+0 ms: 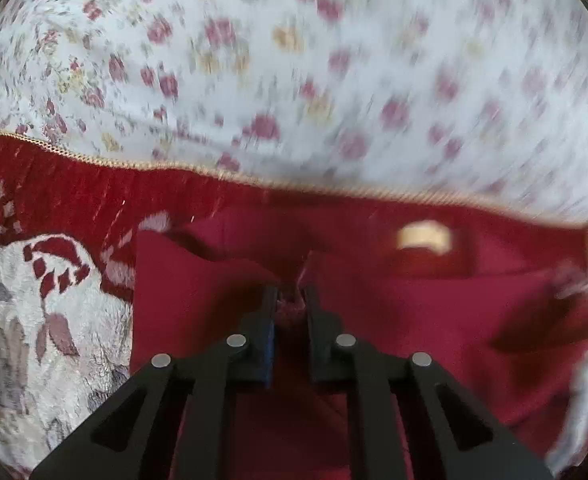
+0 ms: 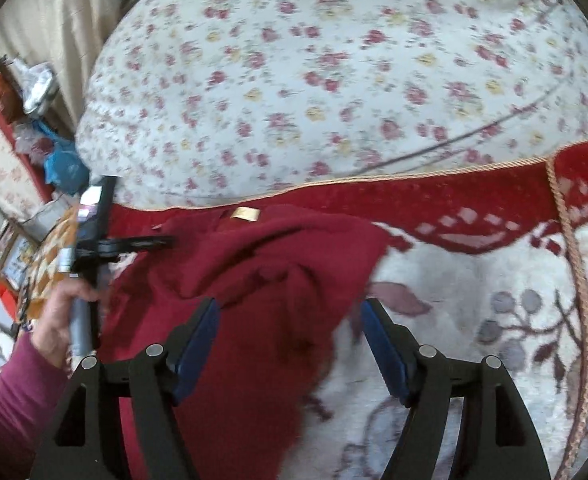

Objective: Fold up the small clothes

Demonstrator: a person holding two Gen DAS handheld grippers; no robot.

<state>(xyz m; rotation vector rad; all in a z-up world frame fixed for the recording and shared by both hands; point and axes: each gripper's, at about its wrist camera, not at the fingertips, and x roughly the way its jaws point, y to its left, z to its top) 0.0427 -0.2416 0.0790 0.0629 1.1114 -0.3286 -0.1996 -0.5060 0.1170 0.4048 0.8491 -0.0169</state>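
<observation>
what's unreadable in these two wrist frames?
- Tan label on the red garment: left wrist view, motion blur, no text legible.
- Garment's near end: both views, cut off by the gripper bodies.
- Garment type: bunched, unclear.
- Left gripper fingertips: right wrist view, blurred.

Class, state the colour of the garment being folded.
The garment is dark red (maroon), clearest in the right wrist view.

Motion blur smears the floral quilt (image 1: 334, 60); the garment's tan label (image 1: 424, 236) is unreadable.
</observation>
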